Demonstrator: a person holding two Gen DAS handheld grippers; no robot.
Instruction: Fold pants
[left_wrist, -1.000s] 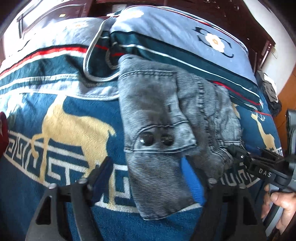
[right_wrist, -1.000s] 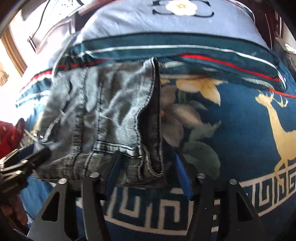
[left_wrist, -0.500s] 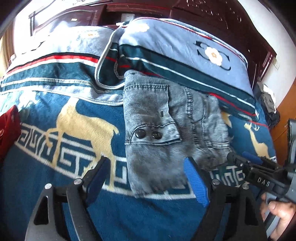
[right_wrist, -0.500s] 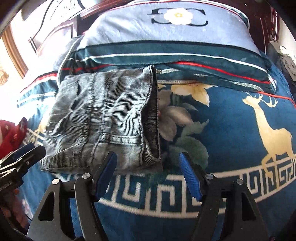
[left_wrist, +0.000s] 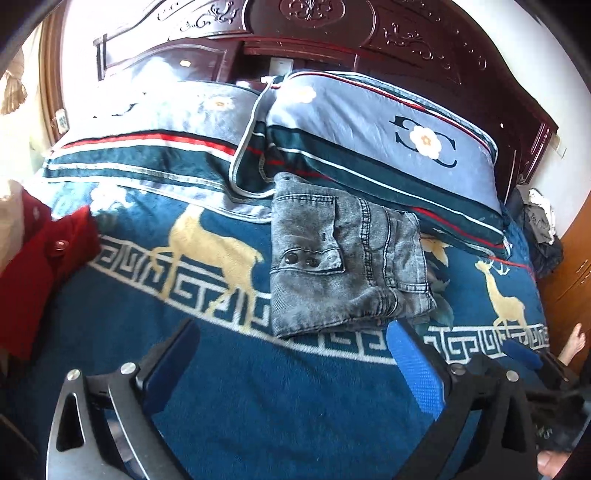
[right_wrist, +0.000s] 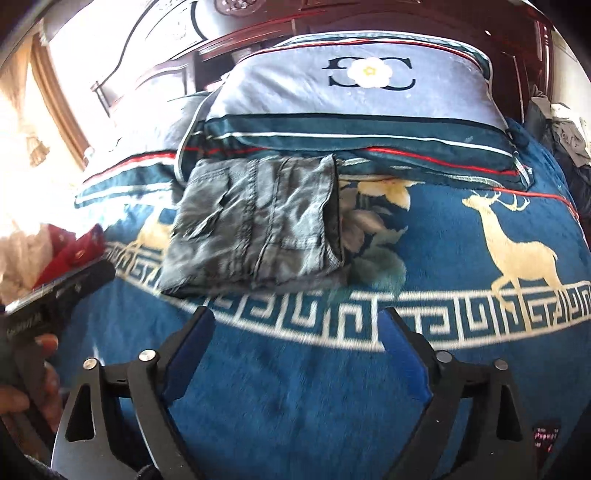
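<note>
Grey denim pants (left_wrist: 340, 258) lie folded into a compact rectangle on the blue deer-patterned blanket (left_wrist: 258, 398), their far edge against a pillow. A flap pocket with two dark buttons faces up. In the right wrist view the pants (right_wrist: 258, 225) sit ahead and left of centre. My left gripper (left_wrist: 291, 332) hangs above the blanket, short of the pants' near edge; its jaws are opening and nothing is between them. My right gripper (right_wrist: 299, 321) is likewise back from the pants, jaws opening over bare blanket.
Two blue-grey pillows (left_wrist: 369, 125) lean on a dark carved headboard (left_wrist: 332, 29). A red garment (left_wrist: 37, 266) lies at the left edge of the bed. Clothes are heaped (left_wrist: 539, 221) by the right wall. A bare foot (left_wrist: 572, 343) shows at lower right.
Both grippers let go of the pants' near edge, spread wider, and drew back and up. The folded pants stayed flat on the blanket.
</note>
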